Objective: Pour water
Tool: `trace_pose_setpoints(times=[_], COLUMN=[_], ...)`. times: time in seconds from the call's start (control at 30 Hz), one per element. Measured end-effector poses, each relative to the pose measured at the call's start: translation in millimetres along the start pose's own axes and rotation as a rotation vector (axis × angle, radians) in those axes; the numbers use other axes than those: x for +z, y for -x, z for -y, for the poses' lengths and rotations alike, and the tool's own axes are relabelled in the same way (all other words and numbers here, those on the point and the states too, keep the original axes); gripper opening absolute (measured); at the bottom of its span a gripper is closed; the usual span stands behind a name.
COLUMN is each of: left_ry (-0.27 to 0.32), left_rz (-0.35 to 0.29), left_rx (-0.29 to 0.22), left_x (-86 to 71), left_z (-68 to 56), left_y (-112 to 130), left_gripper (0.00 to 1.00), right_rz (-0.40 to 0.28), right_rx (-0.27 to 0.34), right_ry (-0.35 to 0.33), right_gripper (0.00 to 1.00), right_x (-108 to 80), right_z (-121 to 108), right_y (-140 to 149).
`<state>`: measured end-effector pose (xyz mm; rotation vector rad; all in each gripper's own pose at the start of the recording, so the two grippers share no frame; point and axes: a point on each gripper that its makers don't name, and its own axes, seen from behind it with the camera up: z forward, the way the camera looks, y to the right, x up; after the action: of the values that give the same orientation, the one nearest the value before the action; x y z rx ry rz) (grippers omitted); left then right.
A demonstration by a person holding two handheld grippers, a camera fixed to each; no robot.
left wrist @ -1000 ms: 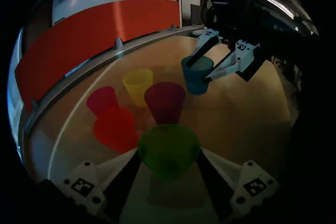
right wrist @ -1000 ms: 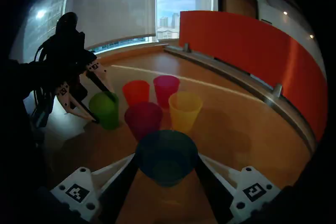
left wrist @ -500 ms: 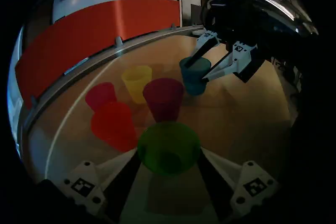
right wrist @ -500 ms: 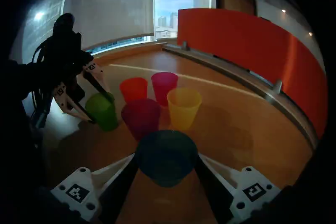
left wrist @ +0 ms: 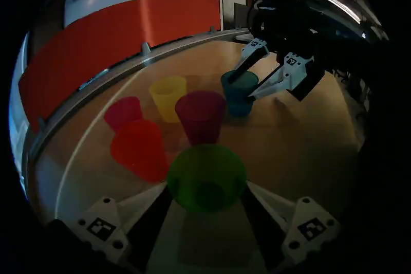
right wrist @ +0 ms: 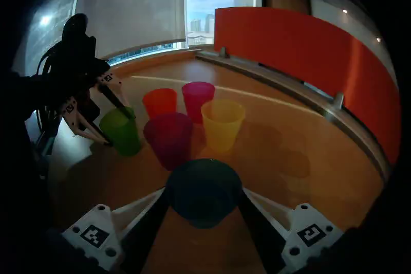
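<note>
In the left gripper view my left gripper (left wrist: 206, 192) is shut on a green cup (left wrist: 206, 176), held upright just above the wooden table (left wrist: 298, 135). The right gripper (left wrist: 244, 86) appears farther off, gripping a teal cup (left wrist: 239, 91). In the right gripper view my right gripper (right wrist: 203, 199) is shut on that teal cup (right wrist: 203, 192), and the left gripper (right wrist: 110, 125) holds the green cup (right wrist: 120, 131) at the left. Between them stand a purple cup (right wrist: 169, 138), a yellow cup (right wrist: 222, 124), a red cup (right wrist: 160, 103) and a magenta cup (right wrist: 198, 99).
An orange wall panel (right wrist: 308, 53) with a metal rail (right wrist: 308, 94) runs along the table's far edge. A window (right wrist: 210, 1) lies beyond. A person's dark sleeve (right wrist: 25, 104) holds the left gripper. Bare table lies right of the cups (right wrist: 308, 161).
Both held cups have risen slightly and shifted; the standing cups sit a little closer and lower in each view. Both grips stay shut.
</note>
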<state>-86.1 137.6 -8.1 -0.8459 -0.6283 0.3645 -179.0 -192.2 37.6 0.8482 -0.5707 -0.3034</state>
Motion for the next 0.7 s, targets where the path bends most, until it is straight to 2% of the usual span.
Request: trace_pose_setpoints(times=[0.3, 0.5, 0.7], left_ry=[-0.009, -0.008, -0.012], left_rz=[0.010, 0.030, 0.052], left_rx=[0.000, -0.005, -0.016], left_x=[2.6, 3.0, 2.1], left_z=[2.8, 3.3, 3.4], left_y=[2.3, 5.6, 10.0], left_gripper=[0.87, 0.87, 0.90], right_rz=[-0.007, 0.000, 0.002], right_rx=[0.015, 0.015, 0.016], right_ry=[0.004, 0.007, 0.017], right_gripper=[0.93, 1.00, 1.00], right_x=[-1.0, -2.0, -6.3], right_z=[-1.0, 0.2, 2.5], right_y=[3.6, 5.7, 8.1])
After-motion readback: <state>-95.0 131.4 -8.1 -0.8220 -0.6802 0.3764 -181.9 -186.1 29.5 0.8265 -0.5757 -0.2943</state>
